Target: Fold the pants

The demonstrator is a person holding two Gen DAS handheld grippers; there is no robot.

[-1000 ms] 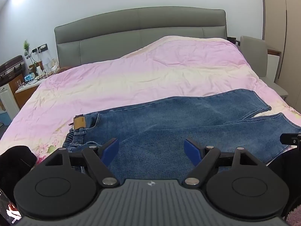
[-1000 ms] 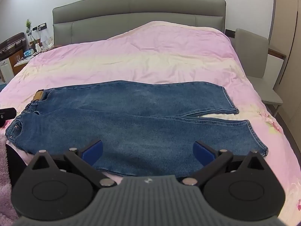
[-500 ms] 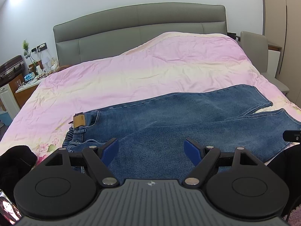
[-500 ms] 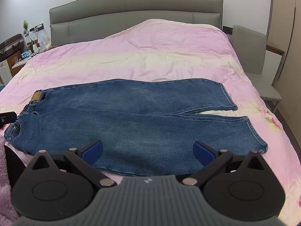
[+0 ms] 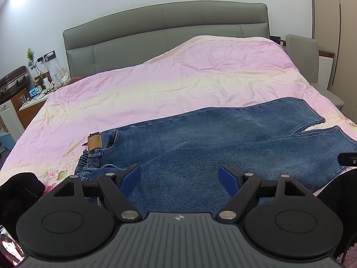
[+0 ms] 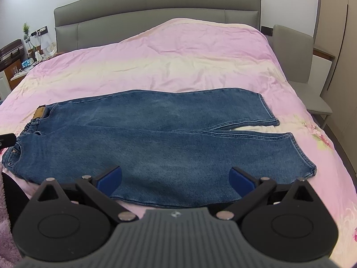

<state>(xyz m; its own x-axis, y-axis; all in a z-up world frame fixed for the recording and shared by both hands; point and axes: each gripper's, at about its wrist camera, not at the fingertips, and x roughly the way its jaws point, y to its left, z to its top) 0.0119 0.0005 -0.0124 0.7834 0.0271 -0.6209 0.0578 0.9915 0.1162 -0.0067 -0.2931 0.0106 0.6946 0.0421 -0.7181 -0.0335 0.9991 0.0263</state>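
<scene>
**Both tools open over flat denim, nothing gripped**

Left tool [image 5: 179, 177], seen from its own wrist camera, has its blue pads spread wide and holds nothing. The jeans [image 5: 200, 143] lie flat on the pink bedspread [image 5: 178, 84], directly ahead of and under the pads. The waistband with its tan leather patch [image 5: 95, 141] sits ahead and to the left of the tool; the two hems [image 5: 316, 122] fan out far to its right. A black part of the other tool pokes in at the right edge.

Right tool [image 6: 176, 178], in its own view, is likewise spread open and empty, hovering at the near long edge of the jeans [image 6: 156, 138]. The near leg's hem [image 6: 305, 156] lies ahead and to the right; the waistband [image 6: 26, 131] is far to the left.

Denim like this is probably fairly heavy and soft but thick: it should drape without slipping and resist sharp creases. Seamed edges offer the firmest hold, so the waistband corner suits the left tool and the near hem the right. Whether the near edge lifts cleanly off the bedspread is hard to judge, since the tool bodies hide it.
</scene>
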